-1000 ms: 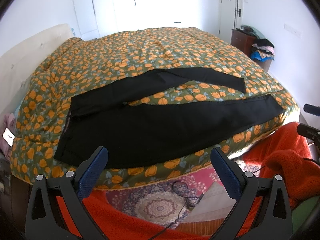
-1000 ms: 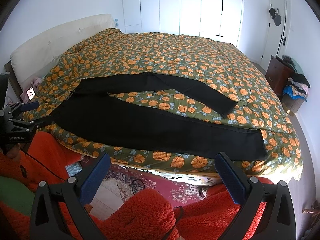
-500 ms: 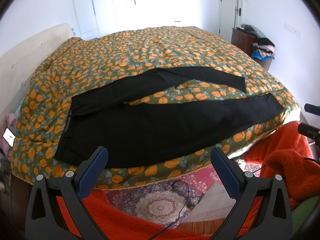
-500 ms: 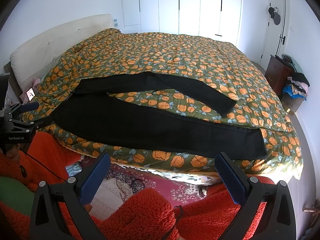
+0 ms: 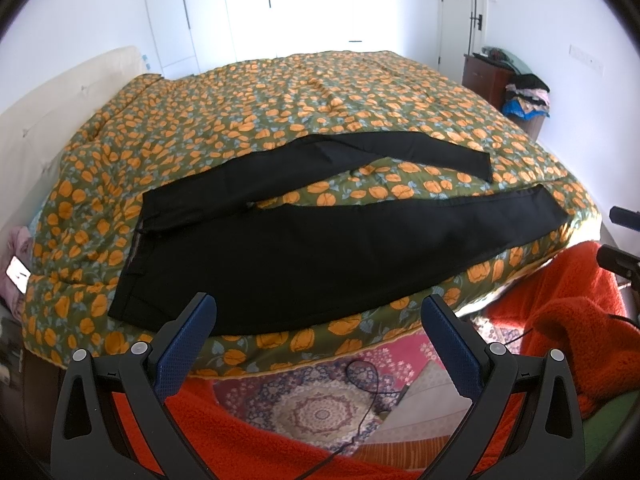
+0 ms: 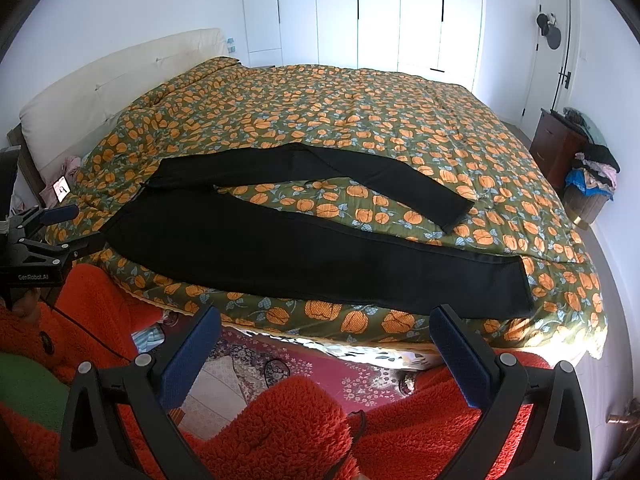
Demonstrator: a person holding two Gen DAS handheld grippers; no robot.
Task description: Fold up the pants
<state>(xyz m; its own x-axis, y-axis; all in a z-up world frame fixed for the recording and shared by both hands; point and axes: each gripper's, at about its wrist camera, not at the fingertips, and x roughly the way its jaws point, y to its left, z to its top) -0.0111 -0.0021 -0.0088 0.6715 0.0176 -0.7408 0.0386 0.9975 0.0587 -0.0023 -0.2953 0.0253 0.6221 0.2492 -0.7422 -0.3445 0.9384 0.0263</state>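
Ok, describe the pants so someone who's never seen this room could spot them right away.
Start at the big bed with the orange-flowered green quilt. Along its near edge lie the black pants, spread flat with legs splayed in a V. They are the only plain black item on the quilt.

black claw, blue pads, fuzzy orange sleeves
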